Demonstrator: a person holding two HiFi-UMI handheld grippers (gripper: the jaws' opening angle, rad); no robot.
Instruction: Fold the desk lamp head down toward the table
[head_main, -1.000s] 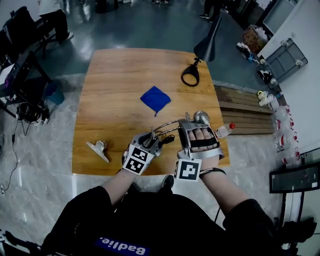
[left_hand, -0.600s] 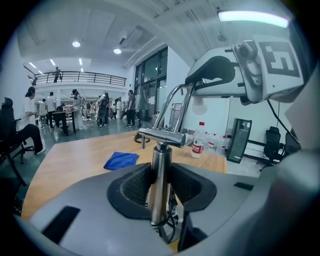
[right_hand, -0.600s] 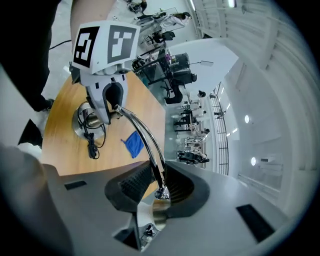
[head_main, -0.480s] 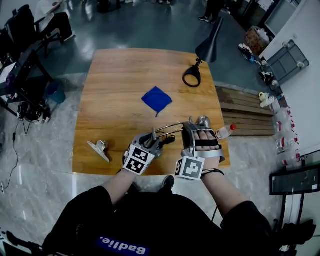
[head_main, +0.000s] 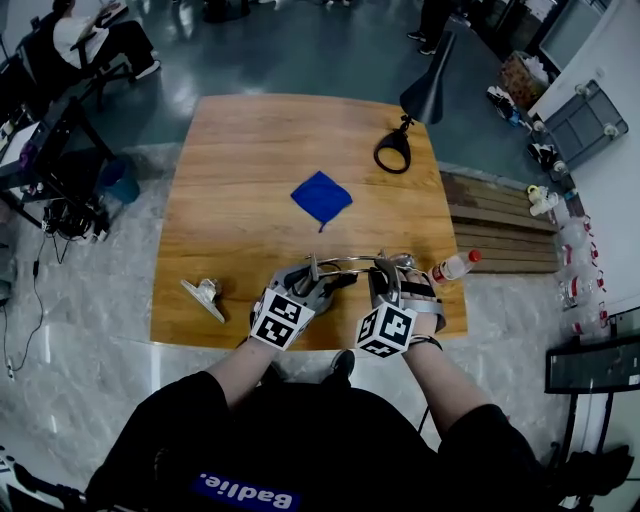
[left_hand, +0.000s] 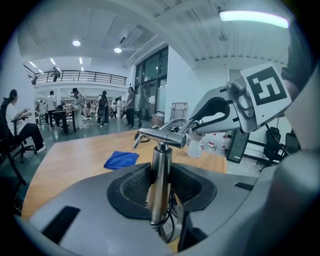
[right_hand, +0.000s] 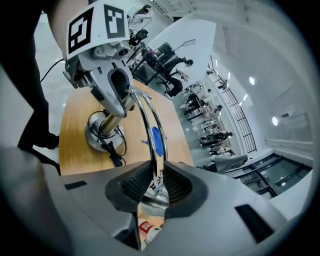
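- Fingers (left_hand: 134, 186) of the left gripper (left_hand: 161, 184) are clenched on the upright steel post (left_hand: 161, 157) of the desk lamp (head_main: 347, 264), with a dark ribbed pad pressed to each side of it
- Fingers (right_hand: 134, 187) of the right gripper (right_hand: 156, 186) grasp the lamp's curved arm (right_hand: 150, 125), a pair of thin chrome rods running between the pads; the pads seem to bear on the rods, though glare there makes the contact hard to judge
- The desk lamp stands at the front edge of the wooden table (head_main: 230, 150), right of the middle and directly before the person; its round base (right_hand: 102, 131) sits on the wood with a black cord (right_hand: 114, 150) looped beside it
- From the top of the post the arm sweeps across to the right gripper, and in the head view it reads as a low arc joining the two grippers
- A shiny shape just below the right gripper's pads is probably the lamp head (right_hand: 150, 202), low over the table
- A plastic bottle (head_main: 452, 266) with a red cap sits just to the right of the right gripper, near the table's right edge
- A blue cloth (head_main: 321, 197) lies near the middle of the table, well apart from the desk lamp
- A black lamp (head_main: 425, 90) with a cone shade and a ring base stands at the far right corner
- A small metal piece (head_main: 203, 296) lies near the front left edge
- People (left_hand: 102, 107) stand and sit in the hall beyond the table
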